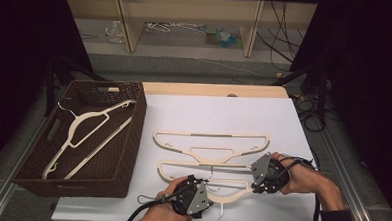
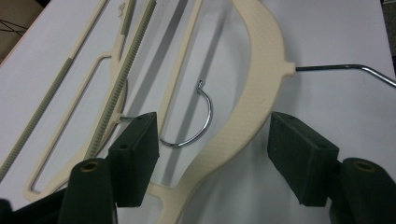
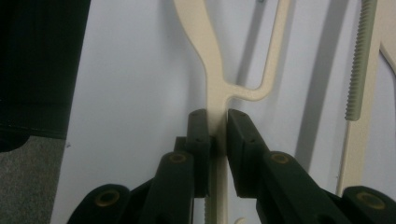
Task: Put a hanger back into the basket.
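Three cream hangers lie on the white table (image 1: 224,111). My right gripper (image 1: 255,185) (image 3: 217,116) is shut on the right end of the nearest hanger (image 1: 230,194) (image 3: 201,32), its pads pressing the thin arm from both sides. My left gripper (image 1: 205,187) (image 2: 215,123) is open and straddles this hanger's curved neck (image 2: 257,93), with a gap on each side of the plastic. The chrome hook (image 2: 203,121) of the middle hanger (image 1: 181,166) also lies between the jaws. The nearest hanger's own wire hook (image 2: 345,67) points away to the right in the left gripper view.
A brown wicker basket (image 1: 132,138) stands at the table's left with one cream hanger (image 1: 88,131) inside. The far hanger (image 1: 213,136) lies mid-table. The table's near edge is just under both hands. Wooden shelving (image 1: 133,22) and cables (image 1: 286,54) are on the floor beyond.
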A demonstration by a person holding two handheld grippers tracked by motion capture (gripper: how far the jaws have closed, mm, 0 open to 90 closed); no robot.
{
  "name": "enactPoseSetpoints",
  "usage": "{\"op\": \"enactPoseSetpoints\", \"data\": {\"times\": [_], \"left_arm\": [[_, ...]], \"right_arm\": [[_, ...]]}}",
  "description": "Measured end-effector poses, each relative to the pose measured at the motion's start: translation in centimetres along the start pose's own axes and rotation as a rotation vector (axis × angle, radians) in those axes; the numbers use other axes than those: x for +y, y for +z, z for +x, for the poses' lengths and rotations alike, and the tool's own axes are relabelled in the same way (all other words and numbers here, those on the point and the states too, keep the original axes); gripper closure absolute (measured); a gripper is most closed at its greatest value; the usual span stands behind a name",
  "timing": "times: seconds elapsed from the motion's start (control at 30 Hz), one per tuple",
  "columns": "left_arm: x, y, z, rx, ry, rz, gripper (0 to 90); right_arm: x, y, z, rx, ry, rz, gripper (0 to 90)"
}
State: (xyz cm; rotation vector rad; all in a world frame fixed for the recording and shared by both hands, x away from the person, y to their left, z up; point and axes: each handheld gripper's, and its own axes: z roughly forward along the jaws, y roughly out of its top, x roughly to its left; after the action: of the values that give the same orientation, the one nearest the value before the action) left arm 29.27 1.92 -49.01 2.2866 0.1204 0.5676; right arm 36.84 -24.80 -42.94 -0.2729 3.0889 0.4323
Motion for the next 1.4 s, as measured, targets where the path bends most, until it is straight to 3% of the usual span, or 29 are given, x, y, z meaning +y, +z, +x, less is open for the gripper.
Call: {"op": "enactPoseSetpoints", "data": {"times": [0.1, 0.3, 0.5, 0.6, 0.7, 0.9, 1.03, 1.07, 1.1, 1.13, 1.2, 1.27, 1.4], "left_arm": [[0.1, 0.1, -0.1, 0.002, 0.006, 0.007, 33.9], [0.6, 0.3, -0.3, 0.014, 0.063, 0.005, 36.2], [0.9, 0.1, -0.6, -0.013, 0.146, -0.002, 50.5], [1.2, -0.3, -0.5, -0.038, 0.148, -0.032, 59.8], [1.3, -0.7, -0.2, -0.026, 0.166, -0.051, 65.9], [1.5, -0.9, -0.3, -0.030, 0.235, -0.037, 71.7], [1.8, -1.3, -0.2, -0.013, 0.306, -0.044, 75.5], [1.9, -1.4, -0.1, -0.009, 0.314, -0.057, 76.2], [2.2, -1.9, 0.3, 0.002, 0.359, -0.042, 77.6], [2.3, -1.9, 0.3, 0.011, 0.343, -0.070, 79.2], [2.9, -2.5, 0.9, 0.021, 0.357, -0.079, 81.9], [3.4, -3.2, 1.5, 0.042, 0.371, -0.086, 84.4], [4.0, -4.3, 2.6, 0.046, 0.337, -0.096, 85.7]], "right_arm": [[0.0, -0.2, -0.1, -0.006, -0.018, -0.011, 80.2], [0.1, -0.4, 0.1, -0.002, -0.011, -0.023, 80.2], [0.1, -0.5, 0.1, 0.007, -0.006, -0.033, 80.2], [-0.2, -0.2, 0.0, 0.020, 0.001, -0.037, 80.1], [-0.5, 0.1, 0.0, 0.034, 0.013, -0.043, 80.1], [-0.5, 0.2, 0.0, 0.059, 0.029, -0.066, 80.0], [-0.7, 0.0, 0.0, 0.061, 0.059, -0.090, 79.6], [-0.7, -0.2, 0.0, 0.052, 0.067, -0.094, 79.1], [-0.8, -0.4, 0.0, 0.048, 0.084, -0.110, 74.0], [-0.9, -0.7, 0.0, 0.020, 0.112, -0.125, 69.3], [-1.2, -1.4, 0.0, -0.042, 0.172, -0.155, 58.7], [-1.5, -2.1, 0.0, -0.073, 0.198, -0.185, 51.5], [-2.2, -3.9, 0.2, -0.161, 0.258, -0.339, 40.7]]}}
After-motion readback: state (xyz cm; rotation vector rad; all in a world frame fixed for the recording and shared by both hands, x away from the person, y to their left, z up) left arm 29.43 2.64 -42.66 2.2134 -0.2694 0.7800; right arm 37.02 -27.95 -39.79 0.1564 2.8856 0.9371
